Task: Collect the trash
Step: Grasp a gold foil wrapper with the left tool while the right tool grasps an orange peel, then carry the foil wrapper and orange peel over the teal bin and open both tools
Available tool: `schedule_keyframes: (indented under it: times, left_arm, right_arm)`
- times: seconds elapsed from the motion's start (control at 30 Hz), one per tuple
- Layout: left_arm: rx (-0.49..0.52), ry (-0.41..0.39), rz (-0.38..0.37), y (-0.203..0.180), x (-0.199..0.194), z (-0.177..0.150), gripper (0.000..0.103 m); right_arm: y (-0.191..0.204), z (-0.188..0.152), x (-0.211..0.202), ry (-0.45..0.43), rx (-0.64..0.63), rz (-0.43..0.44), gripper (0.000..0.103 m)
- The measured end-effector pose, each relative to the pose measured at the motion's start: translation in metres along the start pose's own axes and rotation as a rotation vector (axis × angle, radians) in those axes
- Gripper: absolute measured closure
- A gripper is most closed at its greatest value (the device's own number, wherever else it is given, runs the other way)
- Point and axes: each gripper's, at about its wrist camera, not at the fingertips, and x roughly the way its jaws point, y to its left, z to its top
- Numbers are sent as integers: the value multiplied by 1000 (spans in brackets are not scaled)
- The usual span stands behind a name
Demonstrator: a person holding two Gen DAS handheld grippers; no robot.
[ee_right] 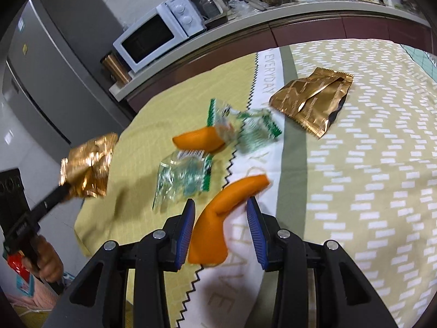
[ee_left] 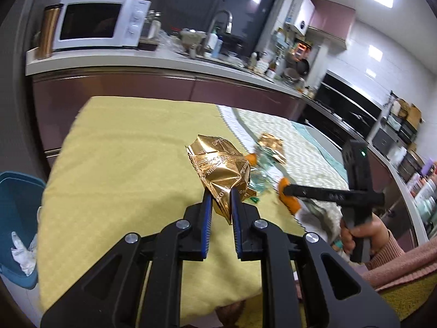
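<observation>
From my left wrist, my left hand-held gripper (ee_left: 220,199) is pinched nearly closed on a crumpled gold foil wrapper (ee_left: 221,168), lifted above the quilted yellow cloth (ee_left: 123,164); a blue plastic bin (ee_left: 16,218) sits at far left. From my right wrist, my right hand-held gripper (ee_right: 221,213), with long orange fingertips (ee_right: 218,213), stands partly open, holding nothing, over clear green-edged crinkled wrappers (ee_right: 183,177) on the cloth; a flat gold pouch (ee_right: 314,101) lies on the patterned cloth (ee_right: 368,164).

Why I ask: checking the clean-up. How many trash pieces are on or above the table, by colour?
Gold: 2, the held gold wrapper in the left gripper and the flat gold wrapper
Clear-and-green: 2, the near clear wrapper and the far clear wrapper, perhaps torn
Orange: 2, the far orange piece and the near orange piece
Total: 6
</observation>
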Motion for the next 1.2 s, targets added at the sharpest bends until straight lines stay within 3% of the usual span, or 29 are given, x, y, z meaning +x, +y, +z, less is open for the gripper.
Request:
schedule_keyframes:
  times: [0.17,0.37,0.67,0.97,1.2]
  left_arm:
    - [-9,1,39,13,-5,-2,89]
    - [-13,-1,65,24,-13,-9,89]
    - [-21,-18,95,25,-16,-10,89]
    - [-23,-47,142,29,-33,-10,89]
    - [-39,-69,180,40,-46,-12,89]
  right_arm:
    - [6,-4,-1,-7,-20,-36,68]
    - [13,-6,1,-4,-40,-40,84]
    - [22,0,-10,-44,-52,-46,88]
    - [51,15,-27,-112,-117,19,88]
    - [86,28,-5,-95,-185,117,88]
